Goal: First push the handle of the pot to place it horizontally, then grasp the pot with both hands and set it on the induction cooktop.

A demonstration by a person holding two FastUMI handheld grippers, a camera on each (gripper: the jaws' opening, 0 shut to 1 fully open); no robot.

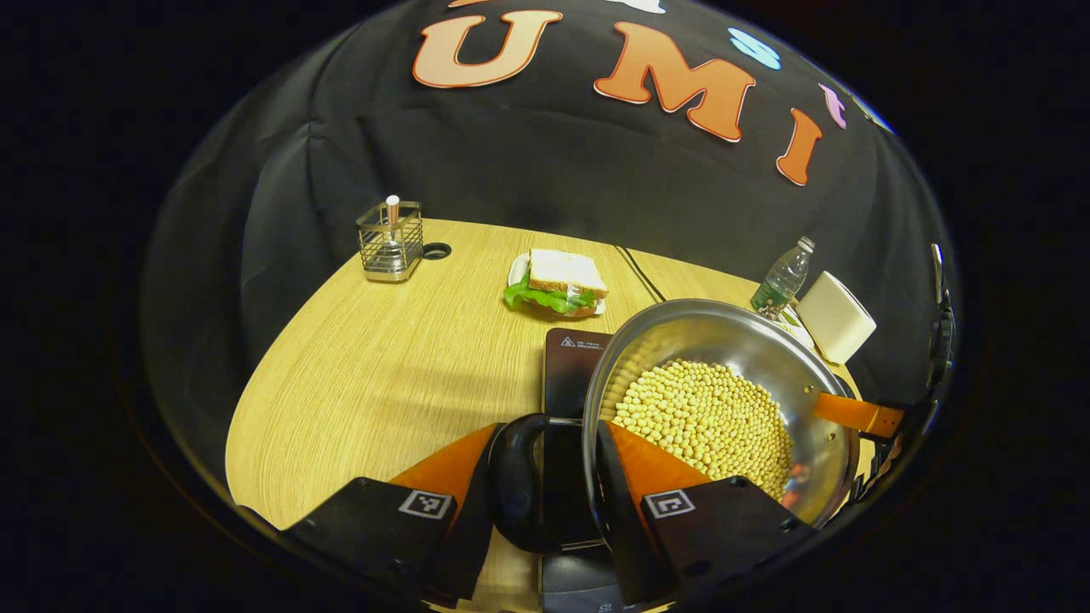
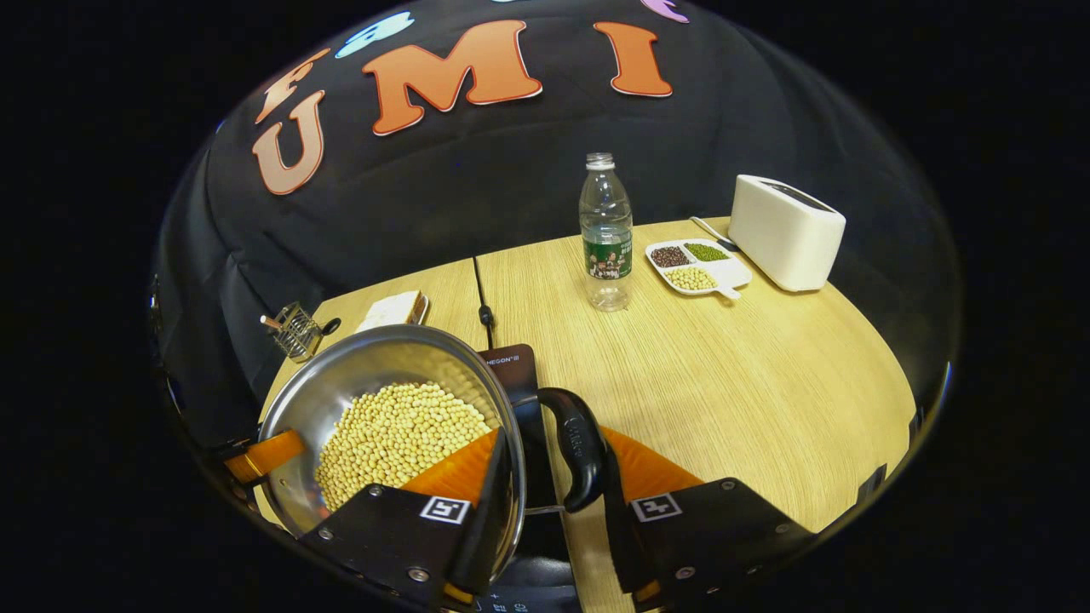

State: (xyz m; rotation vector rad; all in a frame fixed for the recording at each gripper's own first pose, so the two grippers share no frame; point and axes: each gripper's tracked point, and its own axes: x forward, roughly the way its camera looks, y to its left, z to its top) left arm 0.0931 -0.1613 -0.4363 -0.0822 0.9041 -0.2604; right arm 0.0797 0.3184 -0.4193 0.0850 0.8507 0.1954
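Observation:
A steel pot (image 1: 724,340) full of pale beans (image 1: 707,417) hangs over the black induction cooktop (image 1: 569,366). In the left gripper view, my left gripper (image 1: 545,485) is shut on the pot's black loop handle (image 1: 511,477), one finger outside the loop and the other inside the rim. In the right gripper view, my right gripper (image 2: 553,477) is shut on the opposite black handle (image 2: 581,451) of the pot (image 2: 341,383), with the cooktop (image 2: 513,366) beneath. Each view shows the other gripper's finger (image 1: 856,415) (image 2: 264,457) at the far rim. Whether the pot's base touches the cooktop is hidden.
On the wooden table (image 2: 724,375) stand a water bottle (image 2: 605,234), a divided dish of beans (image 2: 698,266) and a white toaster (image 2: 786,232). A sandwich on a plate (image 1: 558,283) and a wire utensil holder (image 1: 390,243) sit farther back. A black cable (image 2: 484,306) runs to the cooktop.

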